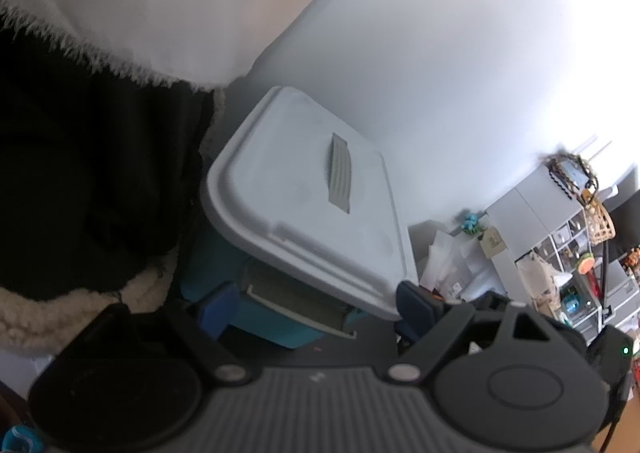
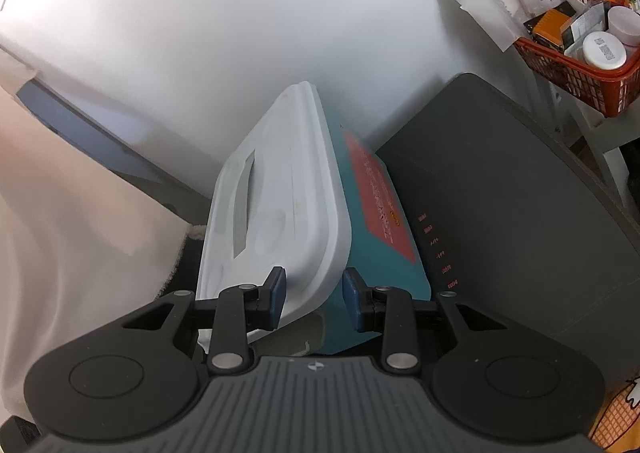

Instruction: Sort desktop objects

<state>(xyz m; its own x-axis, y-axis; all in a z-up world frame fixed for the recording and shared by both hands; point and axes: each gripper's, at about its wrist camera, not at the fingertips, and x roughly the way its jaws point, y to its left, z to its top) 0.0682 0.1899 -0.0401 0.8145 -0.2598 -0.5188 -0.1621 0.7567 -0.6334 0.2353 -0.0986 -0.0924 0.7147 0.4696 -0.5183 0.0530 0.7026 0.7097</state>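
Note:
A teal storage box [image 2: 384,253] with a white lid [image 2: 280,205] stands against the white wall; it also shows in the left wrist view [image 1: 264,313] under its lid [image 1: 304,205]. My right gripper [image 2: 314,299] is open, its blue pads [image 2: 276,293] on either side of the lid's near rim, the lid edge between them. My left gripper [image 1: 316,311] is open, its blue pads [image 1: 218,309] spread wide in front of the box's grey side handle [image 1: 296,305].
A dark grey flat device [image 2: 512,221] with red markings lies right of the box. An orange basket [image 2: 580,73] of small items sits at the upper right. White drawer shelves [image 1: 560,237] with clutter stand at the right. Dark fleece-lined clothing [image 1: 92,181] fills the left.

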